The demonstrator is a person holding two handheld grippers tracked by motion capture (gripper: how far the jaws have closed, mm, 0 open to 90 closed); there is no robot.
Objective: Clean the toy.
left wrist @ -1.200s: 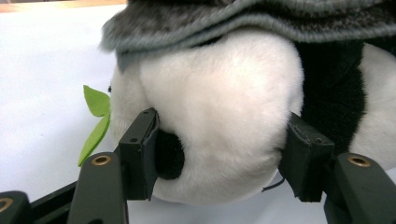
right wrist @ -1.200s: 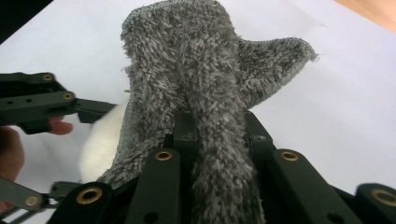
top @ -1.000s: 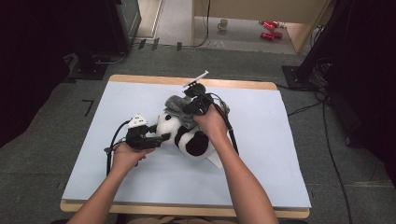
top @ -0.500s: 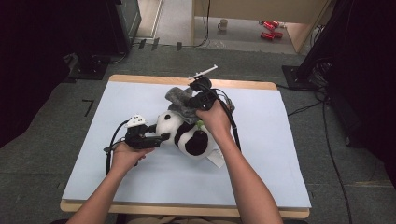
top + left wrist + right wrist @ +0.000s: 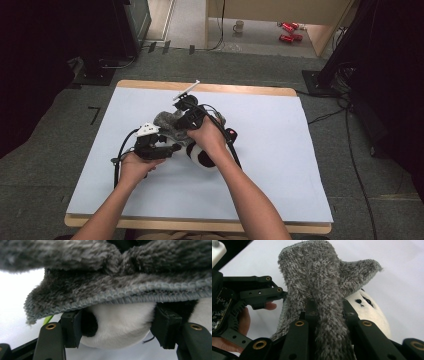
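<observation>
A panda plush lies near the middle of the table, on its pale blue sheet. A grey fuzzy cloth is draped over the panda's far-left end, its head side.

The left gripper sits at the panda's left, level with the table and pointing at the toy. In the left gripper view its jaws stand fairly wide, one on each side of the panda's white rounded part, and both pads lie against the plush: the left pad at a black patch, the right pad at black fur. The jaws have hold of the panda there. The cloth hangs just above the jaws, its stitched hem crossing over the panda.

The right gripper is above the panda's far end, held from over the toy by the right hand. In the right gripper view its jaws are nearly together, pinching a fold of the cloth, which rises away from them in a broad lobe with a smaller flap to the right. The panda's white face with its dark eyes shows just right of the cloth, below that flap. The left gripper and the fingers holding it lie to the left of the cloth, touching its edge.
</observation>
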